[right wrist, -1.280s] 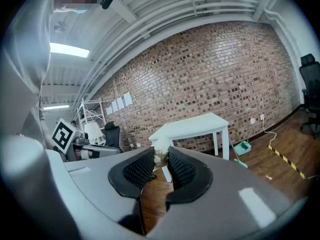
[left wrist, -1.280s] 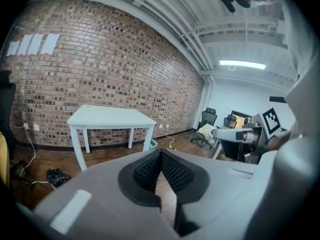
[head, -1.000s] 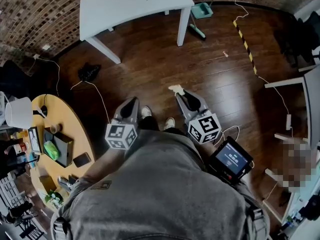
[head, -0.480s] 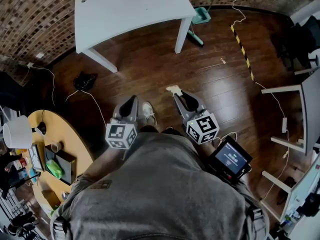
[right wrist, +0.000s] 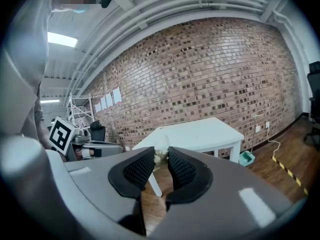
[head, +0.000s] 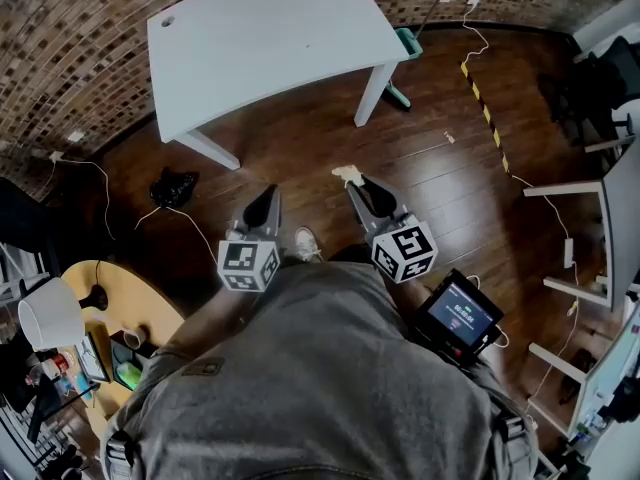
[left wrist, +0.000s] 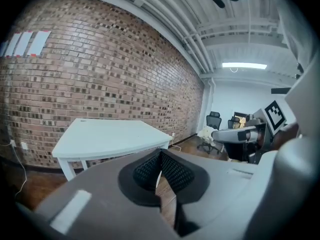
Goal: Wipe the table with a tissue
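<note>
Right claw (head: 352, 180) was clenched on the tissue (head: 346, 175), pinched at its very tips; left claw (head: 268, 196) was clenched on nothing, the table (head: 270, 38) well ahead of both. So slight a hold could let the tissue slip or tear once dragged. How much lay between the pads (right wrist: 139, 170) could not be made out.

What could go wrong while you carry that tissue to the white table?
The tissue is only pinched at the very tips of the right gripper, so it might slip out before reaching the white table. Also, a white cable lies on the floor near the person's shoe; a foot could catch on it.
</note>
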`<state>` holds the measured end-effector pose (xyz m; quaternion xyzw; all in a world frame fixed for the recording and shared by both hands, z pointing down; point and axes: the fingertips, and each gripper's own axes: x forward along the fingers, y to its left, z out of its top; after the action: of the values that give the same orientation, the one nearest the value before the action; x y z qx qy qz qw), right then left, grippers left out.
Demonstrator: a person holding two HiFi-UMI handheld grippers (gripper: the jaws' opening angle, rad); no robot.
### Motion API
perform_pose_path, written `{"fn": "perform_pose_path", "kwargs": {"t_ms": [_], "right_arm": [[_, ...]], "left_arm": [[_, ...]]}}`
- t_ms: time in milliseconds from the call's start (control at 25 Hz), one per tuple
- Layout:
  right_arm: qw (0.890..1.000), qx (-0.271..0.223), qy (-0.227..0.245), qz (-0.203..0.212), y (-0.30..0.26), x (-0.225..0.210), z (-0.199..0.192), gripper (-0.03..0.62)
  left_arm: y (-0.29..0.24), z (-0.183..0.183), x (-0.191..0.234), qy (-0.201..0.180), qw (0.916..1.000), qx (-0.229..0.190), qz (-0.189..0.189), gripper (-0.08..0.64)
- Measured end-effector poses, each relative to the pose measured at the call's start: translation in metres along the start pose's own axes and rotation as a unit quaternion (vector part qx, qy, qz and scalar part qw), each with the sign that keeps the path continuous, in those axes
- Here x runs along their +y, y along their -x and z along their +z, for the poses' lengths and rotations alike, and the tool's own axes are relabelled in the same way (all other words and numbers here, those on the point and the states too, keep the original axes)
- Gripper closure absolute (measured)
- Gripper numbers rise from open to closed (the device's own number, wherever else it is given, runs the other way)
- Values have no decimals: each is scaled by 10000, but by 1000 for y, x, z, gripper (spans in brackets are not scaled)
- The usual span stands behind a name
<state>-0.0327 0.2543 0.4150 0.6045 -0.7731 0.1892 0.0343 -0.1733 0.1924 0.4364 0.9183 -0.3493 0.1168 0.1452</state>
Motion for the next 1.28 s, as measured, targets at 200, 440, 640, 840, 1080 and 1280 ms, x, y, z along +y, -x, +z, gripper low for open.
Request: {"fn": "perform_pose_path", "kwargs": {"t_ms": [200,440,640,840,1080,1280], "right_arm": [[9999,134,84,-15,-34,-6,7,497],[9998,162,100,44,-55,-30,21,497],[9995,189,73,238,-80,-61,31,497],[9982,234,111,537,-108,-97,52,499],[9965,282,142,778,-133,-154,75,499],[9953,324,101,903,-152,-190,85,499]], "left_arm": [[-19,14,22,124,9999,-43,-58,558],[-48,20,26,219,9998,27,-9,558],[-80,29,31,296,9993,50,207,558],[-122,47,34,321,9983,75,479,558],[-172,67,28,359,9959,101,818,558],[-194,79,31,403,9927,149,1129,558]]}}
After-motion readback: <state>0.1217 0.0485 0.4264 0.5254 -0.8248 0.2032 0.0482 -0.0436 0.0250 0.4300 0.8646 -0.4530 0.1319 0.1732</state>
